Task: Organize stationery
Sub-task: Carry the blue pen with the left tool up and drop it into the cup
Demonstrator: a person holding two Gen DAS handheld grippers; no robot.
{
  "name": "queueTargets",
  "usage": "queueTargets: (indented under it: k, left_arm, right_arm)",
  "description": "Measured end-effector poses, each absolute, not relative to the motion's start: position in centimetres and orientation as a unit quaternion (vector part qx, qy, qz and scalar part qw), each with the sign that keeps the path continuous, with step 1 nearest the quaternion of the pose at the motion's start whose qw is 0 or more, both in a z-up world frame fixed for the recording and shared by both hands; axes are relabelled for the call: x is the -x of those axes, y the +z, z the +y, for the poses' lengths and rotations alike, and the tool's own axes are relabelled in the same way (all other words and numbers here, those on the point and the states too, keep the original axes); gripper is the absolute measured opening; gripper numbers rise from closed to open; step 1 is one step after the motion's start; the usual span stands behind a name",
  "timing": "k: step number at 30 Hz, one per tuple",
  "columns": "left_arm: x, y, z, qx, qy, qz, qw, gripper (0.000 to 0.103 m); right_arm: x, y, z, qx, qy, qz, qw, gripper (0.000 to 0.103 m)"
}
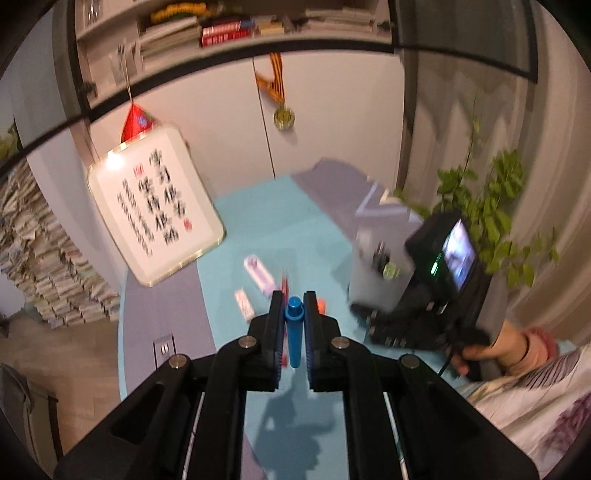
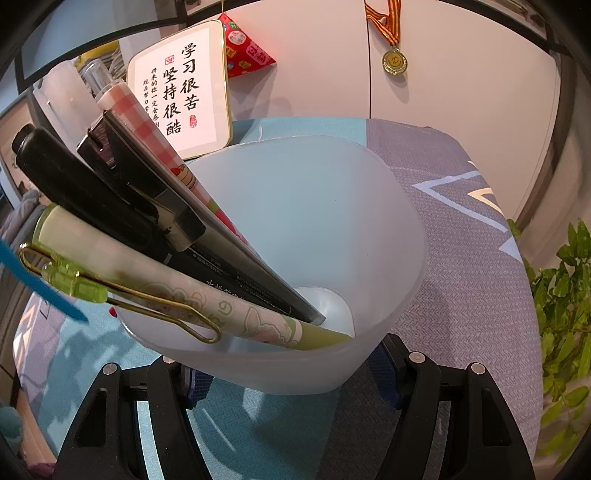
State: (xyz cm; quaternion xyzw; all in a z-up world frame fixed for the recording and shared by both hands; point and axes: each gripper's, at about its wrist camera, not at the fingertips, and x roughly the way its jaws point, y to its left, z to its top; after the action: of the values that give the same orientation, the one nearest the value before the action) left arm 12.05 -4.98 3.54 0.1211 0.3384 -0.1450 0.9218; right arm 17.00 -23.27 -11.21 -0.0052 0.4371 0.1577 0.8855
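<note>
Above bench (image 1: 236,221), left tongs (image 1: 294,314) squeezing blue pen (image 1: 294,332); right tongs (image 2: 291,387) hugging pen cup (image 2: 332,221). Pen maybe bumping cup's crowded pens (image 2: 110,192), slipping out.

White flat-panel cabinet doors (image 1: 332,122) form the rear wall, with a vertical seam between two panels. A gold medal on an orange-and-black striped ribbon (image 2: 394,61) hangs against the doors. A white, gold-edged square plaque bearing black calligraphy (image 2: 184,92) leans beside a red printed pyramid-shaped ornament (image 2: 245,51) hung on a cord. An open shelf above (image 1: 229,33) holds stacked books and papers. The table is covered by a cloth in pale blue and grey-lilac geometric blocks (image 2: 461,258). A leafy green plant (image 1: 491,206) stands at the right, before pale pleated curtains (image 1: 554,184). Tall stacks of paper (image 1: 48,258) stand at the left on a light wood floor (image 1: 74,350). Lighting is even and indoor; the left view is motion-blurred.
</note>
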Motion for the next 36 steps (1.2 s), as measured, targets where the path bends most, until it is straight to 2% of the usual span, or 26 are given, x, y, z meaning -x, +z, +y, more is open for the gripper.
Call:
queueTargets:
  k: [11, 21, 36]
  left_arm:
    - [-13.7, 10.7, -7.9, -0.072, -0.176, 0.223, 0.956, 0.008]
    - [-16.6, 8.2, -12.6, -0.069, -0.233, 0.271, 0.931, 0.008]
    - [-18.4, 4.6, -13.6, -0.082, -0.234, 0.334, 0.909, 0.008]
  right_arm:
    - [-17.1, -11.2, -23.2, 0.006, 0.157, 0.437, 0.885, 0.072]
    - [-17.0, -11.1, -23.3, 0.007, 0.157, 0.438, 0.885, 0.072]
    - [-16.9, -11.1, -23.2, 0.007, 0.157, 0.438, 0.885, 0.072]
